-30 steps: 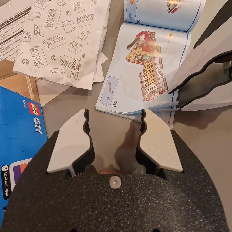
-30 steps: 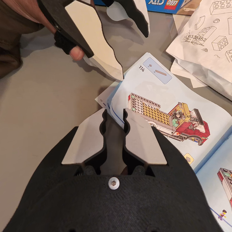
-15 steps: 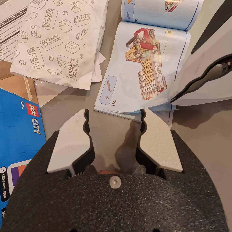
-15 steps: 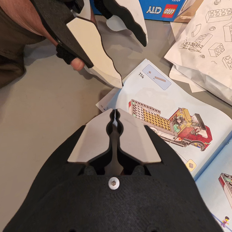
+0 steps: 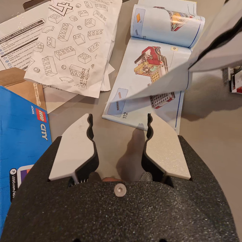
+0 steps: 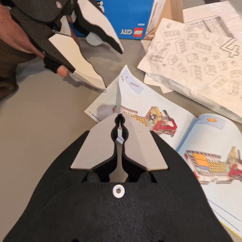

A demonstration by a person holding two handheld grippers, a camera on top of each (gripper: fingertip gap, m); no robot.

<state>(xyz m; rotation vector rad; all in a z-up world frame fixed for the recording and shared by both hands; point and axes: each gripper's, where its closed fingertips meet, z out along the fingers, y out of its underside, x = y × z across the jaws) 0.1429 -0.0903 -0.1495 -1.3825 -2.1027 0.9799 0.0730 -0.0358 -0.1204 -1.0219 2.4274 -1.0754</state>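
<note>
Instruction booklet [image 6: 163, 99], pale blue pages, lies open on the grey tabletop [image 6: 39, 131] at centre right of the right wrist view; illustrated with a red and yellow brick-built truck; one page [image 6: 118, 99] lifted edge-on, standing up from the spread. Toy box [image 5: 19, 131], blue cardboard with a red logo patch, left edge of the left wrist view, brown inner flap showing above it. Paper bag [image 5: 73, 49], white, crumpled, printed with outline drawings of bricks, upper left of the left wrist view, just beside the booklet; further white sheets beneath it. Left gripper [image 5: 119, 115], black body with pale grey fingers, lower centre of the left wrist view, jaws spread wide with only bare tabletop between them, right fingertip over the booklet's near edge; seen upper left in the right wrist view, carried by a gloved hand [image 6: 57, 65]. Right gripper [image 6: 119, 115], same make, lower centre of the right wrist view, fingers clenched, tips pinching the lower edge of the lifted page. Small brick assembly [image 5: 234, 79], blurred, right edge of the left wrist view.
</note>
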